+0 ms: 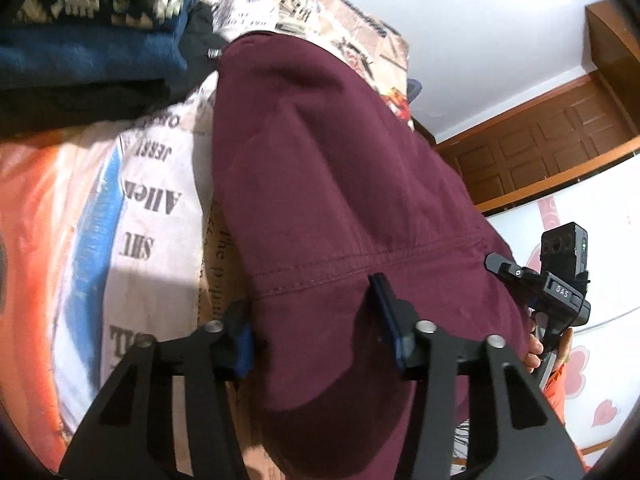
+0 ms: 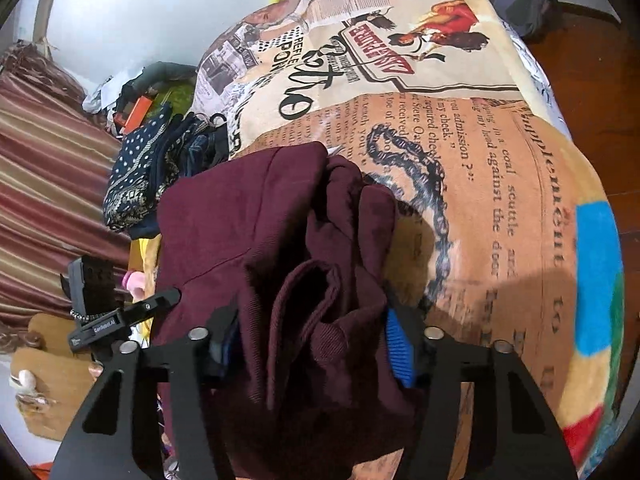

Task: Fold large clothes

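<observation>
Left wrist view: the maroon garment (image 1: 320,184) lies on the newspaper-print blanket (image 1: 160,200), beside a folded pile of dark clothes (image 1: 92,40).
Left gripper (image 1: 316,332): clamped on the stitched hem edge.
Right wrist view: the garment's bunched folds (image 2: 304,304) sit between the pads.
Right gripper (image 2: 312,344): clamped on that thick wad.
Handling: soft, limp, probably fairly heavy; likely sags between the grips.
Hold: at hem corners, single layers rather than bunches.

Both fisheye views are brightly and evenly lit, with straight lines bowed and black vignette at the corners. Soft shadows fall on the printed blanket (image 2: 500,168) beside the maroon garment (image 1: 328,168); the folded blue clothes (image 1: 92,12) look smeared with blur
</observation>
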`<move>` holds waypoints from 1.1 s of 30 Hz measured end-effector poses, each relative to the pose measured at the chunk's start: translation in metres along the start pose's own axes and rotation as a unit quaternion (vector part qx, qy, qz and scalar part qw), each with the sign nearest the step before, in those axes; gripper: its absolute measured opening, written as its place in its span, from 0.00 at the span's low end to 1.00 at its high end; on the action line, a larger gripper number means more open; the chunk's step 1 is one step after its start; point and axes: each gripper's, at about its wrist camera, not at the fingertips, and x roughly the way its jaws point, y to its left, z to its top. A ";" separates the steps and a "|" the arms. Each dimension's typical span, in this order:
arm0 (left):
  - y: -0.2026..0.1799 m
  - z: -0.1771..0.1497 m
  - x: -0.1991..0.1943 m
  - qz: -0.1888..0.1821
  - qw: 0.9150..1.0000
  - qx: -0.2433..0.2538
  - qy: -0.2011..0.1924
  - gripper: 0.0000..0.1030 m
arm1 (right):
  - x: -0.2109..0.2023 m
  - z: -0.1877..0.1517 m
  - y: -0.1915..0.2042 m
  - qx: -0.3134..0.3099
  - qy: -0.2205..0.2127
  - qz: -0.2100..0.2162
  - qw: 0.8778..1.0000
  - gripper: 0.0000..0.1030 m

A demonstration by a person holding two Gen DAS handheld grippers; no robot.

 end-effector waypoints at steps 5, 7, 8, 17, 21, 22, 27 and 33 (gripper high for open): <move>-0.020 0.002 -0.035 0.002 0.999 0.037 -0.021 0.32 | -0.011 -0.007 0.024 -0.002 -0.009 -0.008 1.000 0.39; -0.026 0.003 -0.051 0.004 0.998 0.050 -0.033 0.30 | -0.016 -0.006 0.037 -0.008 -0.018 -0.005 1.000 0.37; -0.029 0.004 -0.061 0.006 0.997 0.058 -0.042 0.29 | -0.019 -0.006 0.042 -0.011 -0.023 -0.005 1.000 0.37; -0.039 0.044 -0.163 0.035 0.984 0.102 -0.139 0.29 | -0.027 0.028 0.138 -0.077 -0.085 0.022 0.993 0.36; -0.041 0.072 -0.218 0.076 0.969 0.135 -0.194 0.29 | -0.017 0.056 0.187 -0.104 -0.105 0.049 0.988 0.36; -0.041 0.077 -0.227 0.084 0.965 0.140 -0.203 0.29 | -0.014 0.060 0.196 -0.110 -0.109 0.053 0.986 0.36; -0.014 0.116 -0.276 0.112 0.954 0.138 -0.241 0.29 | 0.016 0.093 0.251 -0.146 -0.126 0.078 0.978 0.36; 0.036 0.175 -0.293 0.149 0.951 0.104 -0.251 0.29 | 0.072 0.127 0.300 -0.163 -0.141 0.091 0.972 0.36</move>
